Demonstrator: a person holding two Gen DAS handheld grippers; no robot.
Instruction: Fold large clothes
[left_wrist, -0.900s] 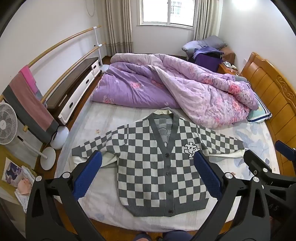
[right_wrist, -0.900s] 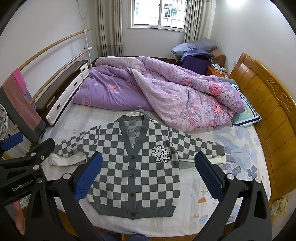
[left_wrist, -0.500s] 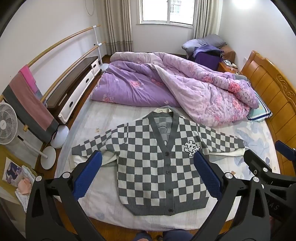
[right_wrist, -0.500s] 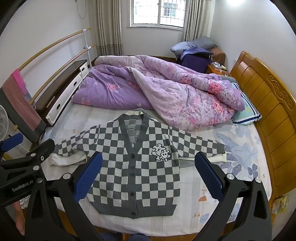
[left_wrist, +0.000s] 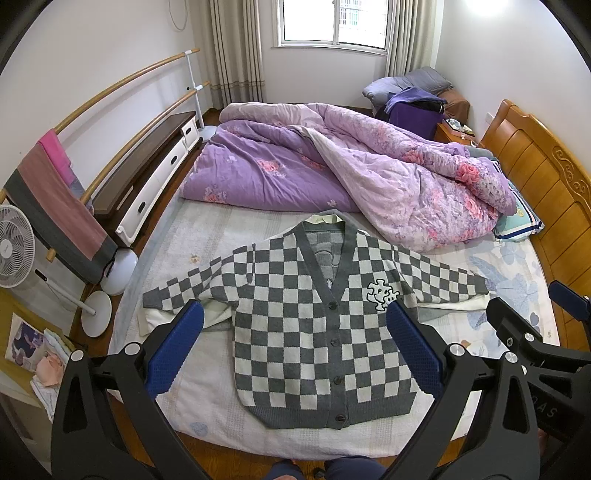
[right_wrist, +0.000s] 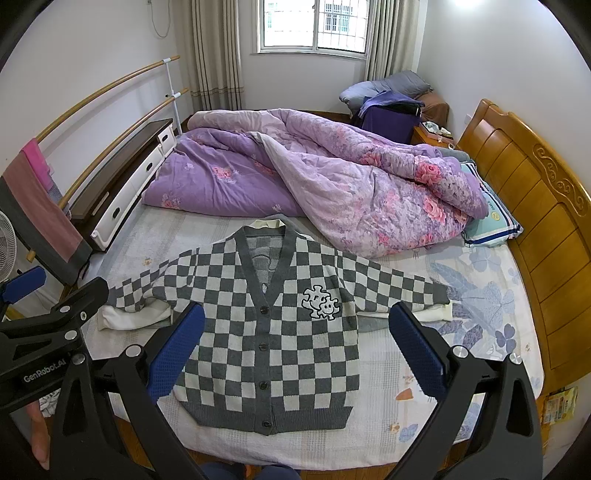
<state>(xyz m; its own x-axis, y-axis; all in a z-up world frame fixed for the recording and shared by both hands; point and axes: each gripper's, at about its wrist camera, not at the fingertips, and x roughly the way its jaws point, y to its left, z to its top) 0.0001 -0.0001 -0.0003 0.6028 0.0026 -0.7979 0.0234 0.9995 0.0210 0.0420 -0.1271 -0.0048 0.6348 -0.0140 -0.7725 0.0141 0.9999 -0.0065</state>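
Observation:
A grey and white checkered cardigan (left_wrist: 317, 317) lies flat, front up and buttoned, with both sleeves spread, on the near part of the bed; it also shows in the right wrist view (right_wrist: 273, 325). A white garment shows under its collar and cuffs. My left gripper (left_wrist: 295, 347) is open and empty, held above the near bed edge over the cardigan. My right gripper (right_wrist: 295, 347) is open and empty, held the same way a little to the right. Each gripper shows at the other view's side edge.
A crumpled purple floral duvet (left_wrist: 332, 173) fills the far half of the bed (right_wrist: 480, 350). A wooden headboard (right_wrist: 524, 206) stands at right. A fan (left_wrist: 18, 251), towel rails and a low cabinet (left_wrist: 147, 173) stand at left.
Both views have shifted very slightly; the cardigan lies unchanged and both grippers stay open.

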